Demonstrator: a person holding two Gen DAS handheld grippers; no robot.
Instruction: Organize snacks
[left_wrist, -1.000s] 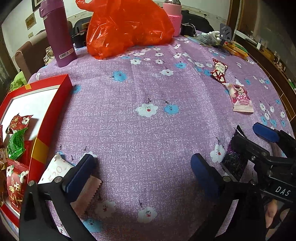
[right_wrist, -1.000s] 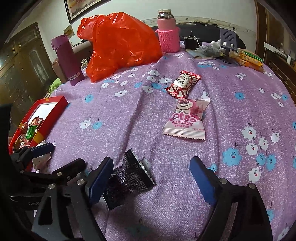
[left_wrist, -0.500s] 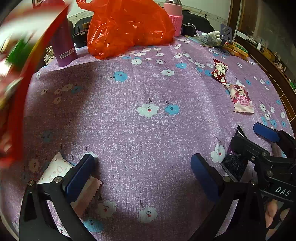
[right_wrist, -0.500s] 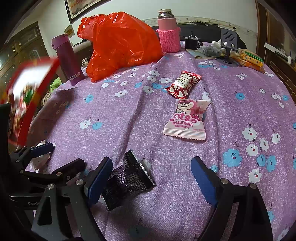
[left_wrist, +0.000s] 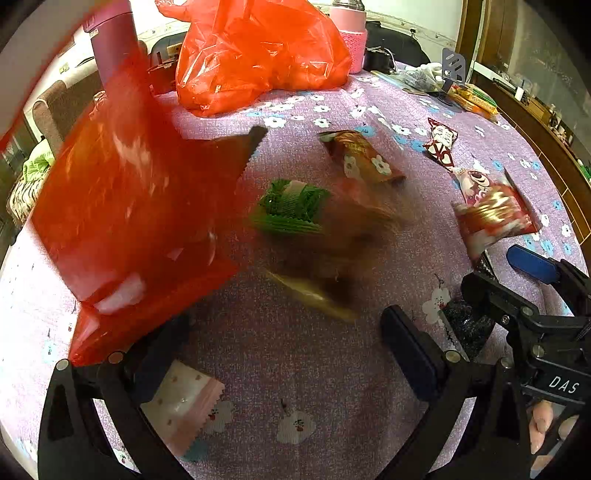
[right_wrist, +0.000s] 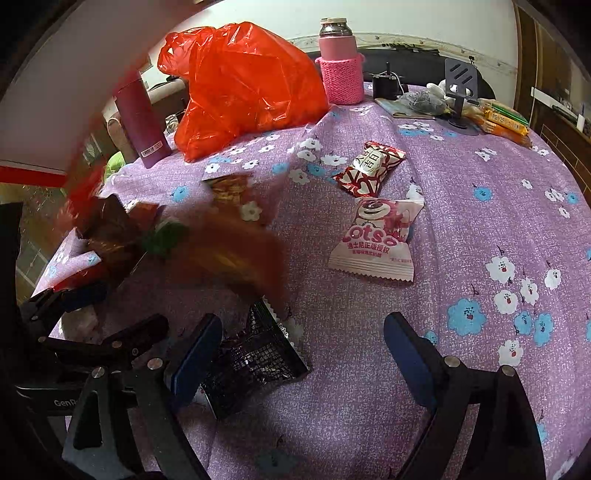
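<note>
Snacks (left_wrist: 291, 206) blur mid-air beside red box (left_wrist: 129, 221) — both jaws wide.

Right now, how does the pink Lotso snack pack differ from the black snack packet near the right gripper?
The Lotso pack is pale pink with a bear printed on it; the black packet is dark and glossy. The Lotso pack lies out in the open; the black packet sits by the right gripper. Both rest on the purple tablecloth.

Right wrist view. Landmark: pink Lotso packet (right_wrist: 373, 240) on the purple floral tablecloth (right_wrist: 480, 229). Just beyond it, a red-and-white candy packet (right_wrist: 369, 168). Nearer the camera and to its left, a black foil packet (right_wrist: 255, 354) touches the left finger of the wide-open right gripper (right_wrist: 301, 354). Left of it, motion-blurred snack packets (right_wrist: 221, 229). Far beyond, an orange plastic bag (right_wrist: 247, 85).
</note>
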